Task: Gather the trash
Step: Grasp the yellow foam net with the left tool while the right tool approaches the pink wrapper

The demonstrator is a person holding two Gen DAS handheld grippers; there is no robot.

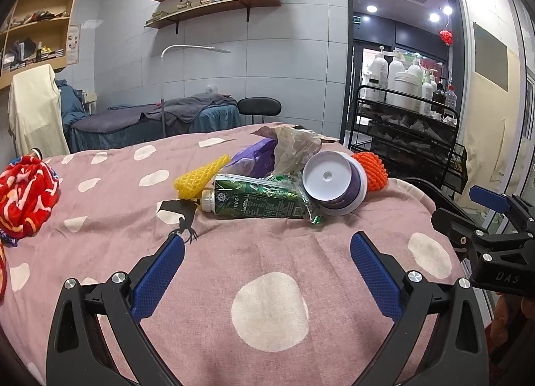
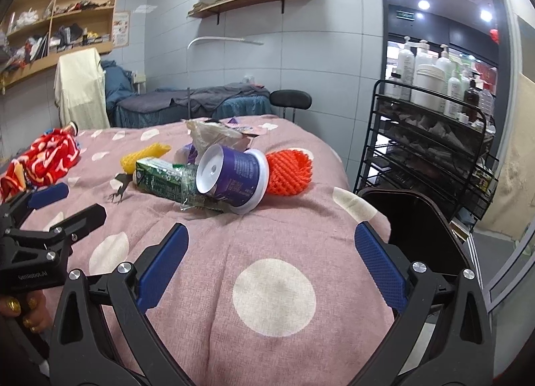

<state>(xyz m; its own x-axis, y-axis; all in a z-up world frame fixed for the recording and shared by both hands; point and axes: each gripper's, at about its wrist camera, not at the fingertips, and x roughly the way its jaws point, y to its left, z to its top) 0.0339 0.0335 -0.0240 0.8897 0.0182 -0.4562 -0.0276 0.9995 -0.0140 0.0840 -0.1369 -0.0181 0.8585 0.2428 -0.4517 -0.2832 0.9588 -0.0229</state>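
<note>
Pale tiled walls [image 1: 284,61] close the room. Two wooden wall shelves [image 1: 217,1] hold stacked boxes, and an open wooden cabinet [image 2: 67,18] hangs at the left. A massage bed under grey covers [image 1: 160,118] stands by the far wall, a black stool [image 1: 259,106] beside it. A black wire trolley [image 2: 431,145] (crowded with white pump bottles) stands before the dark doorway [image 1: 401,24], where ceiling spotlights glow.

Bright, even indoor light with soft shadows under the trash on the bed [image 1: 267,252]. Ceiling spots [image 1: 434,16] flare in the far right doorway. Sharp centre; fisheye bends edges, corners dark.
</note>
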